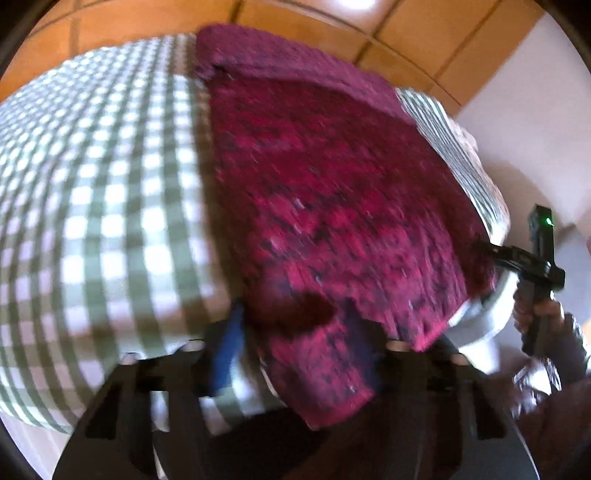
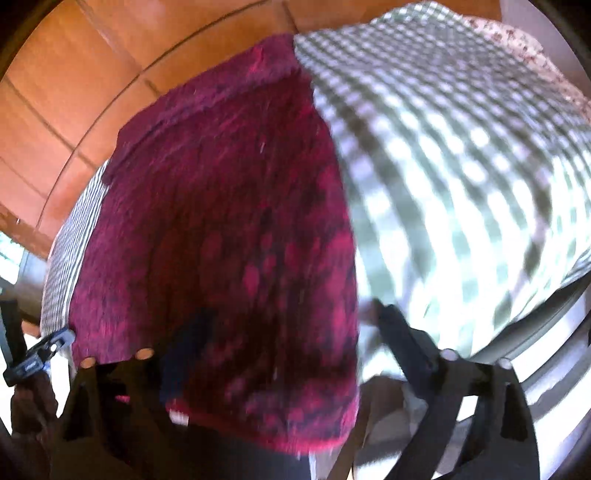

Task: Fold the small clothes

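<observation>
A dark red knitted garment lies flat on the green-and-white checked tablecloth, its near hem hanging over the table edge. My left gripper straddles the near corner of the hem; a gap shows beside the blue left pad, so the jaws stand open around the cloth. The right gripper shows at the garment's other near corner. In the right wrist view the garment fills the middle, and my right gripper stands wide open with the hem between its fingers. The left gripper touches the far-left corner.
An orange tiled floor lies beyond the table's far edge. A white wall is at the right. A floral fabric lies at the tablecloth's far right corner. A hand holds the right gripper's handle.
</observation>
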`<state>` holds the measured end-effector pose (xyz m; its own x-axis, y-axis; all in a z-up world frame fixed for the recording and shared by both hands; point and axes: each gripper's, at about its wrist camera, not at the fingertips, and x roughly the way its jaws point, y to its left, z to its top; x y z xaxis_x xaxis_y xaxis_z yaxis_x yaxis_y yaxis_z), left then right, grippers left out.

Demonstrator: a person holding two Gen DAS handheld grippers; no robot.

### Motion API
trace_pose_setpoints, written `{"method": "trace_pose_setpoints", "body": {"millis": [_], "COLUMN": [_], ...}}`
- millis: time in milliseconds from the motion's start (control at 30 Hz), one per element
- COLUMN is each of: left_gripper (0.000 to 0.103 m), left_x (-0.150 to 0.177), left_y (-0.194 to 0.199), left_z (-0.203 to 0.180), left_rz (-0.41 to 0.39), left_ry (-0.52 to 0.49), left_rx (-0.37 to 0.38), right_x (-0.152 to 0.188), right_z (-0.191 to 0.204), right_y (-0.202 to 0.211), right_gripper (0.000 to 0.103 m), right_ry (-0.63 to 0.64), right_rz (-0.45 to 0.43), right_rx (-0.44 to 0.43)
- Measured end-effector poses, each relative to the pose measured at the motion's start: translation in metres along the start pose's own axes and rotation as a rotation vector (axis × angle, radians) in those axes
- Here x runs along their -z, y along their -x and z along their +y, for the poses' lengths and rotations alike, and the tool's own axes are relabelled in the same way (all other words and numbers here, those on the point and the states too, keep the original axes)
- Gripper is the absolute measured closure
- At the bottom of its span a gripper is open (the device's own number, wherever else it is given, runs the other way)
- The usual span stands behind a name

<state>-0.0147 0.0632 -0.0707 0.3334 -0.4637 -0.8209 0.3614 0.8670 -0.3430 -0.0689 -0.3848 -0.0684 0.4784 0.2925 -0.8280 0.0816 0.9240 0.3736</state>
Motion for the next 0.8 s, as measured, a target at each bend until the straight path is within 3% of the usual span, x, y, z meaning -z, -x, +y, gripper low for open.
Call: {"method": "trace_pose_setpoints", "body": {"millis": [33, 100, 200, 467, 700, 800], "left_gripper": [0.067, 0.08, 0.086, 0.088, 0.09, 0.09], "left_x": [0.001, 0.003, -0.001, -0.036, -0.09, -0.114], "left_y": [-0.002, -0.004, 0.004, 0.039, 0.033, 0.025], "left_z": [-0.001, 0.0, 0.005, 0.016, 0.029, 0.043], "left_rz": [0.009, 0.012, -0.008, -0.167, -0.25, -0.262], "left_ry": [-0.005, 0.007, 0.038, 0.139, 0.207, 0.278], "left_rx": [-0.004, 0.004, 0.059, 0.263, 0.298, 0.295], "right_x": [0.005, 0.011, 0.006, -0.047, -0.106, -0.134], "right_z": [0.001, 0.003, 0.009, 0.037, 0.036, 0.029], "right_y": [-0.002, -0.003, 0.005, 0.039, 0.022, 0.007], "right_gripper": [0.039, 0.053, 0.073, 0.077, 0.079, 0.079], "right_ry": [0.006, 0.022, 0.024, 0.017, -0.079, -0.129], "right_rz": [0.021, 0.041, 0.047, -0.113, -0.193, -0.189], "right_rx": [-0.007, -0.031, -0.093, -0.305, -0.29, -0.268]}}
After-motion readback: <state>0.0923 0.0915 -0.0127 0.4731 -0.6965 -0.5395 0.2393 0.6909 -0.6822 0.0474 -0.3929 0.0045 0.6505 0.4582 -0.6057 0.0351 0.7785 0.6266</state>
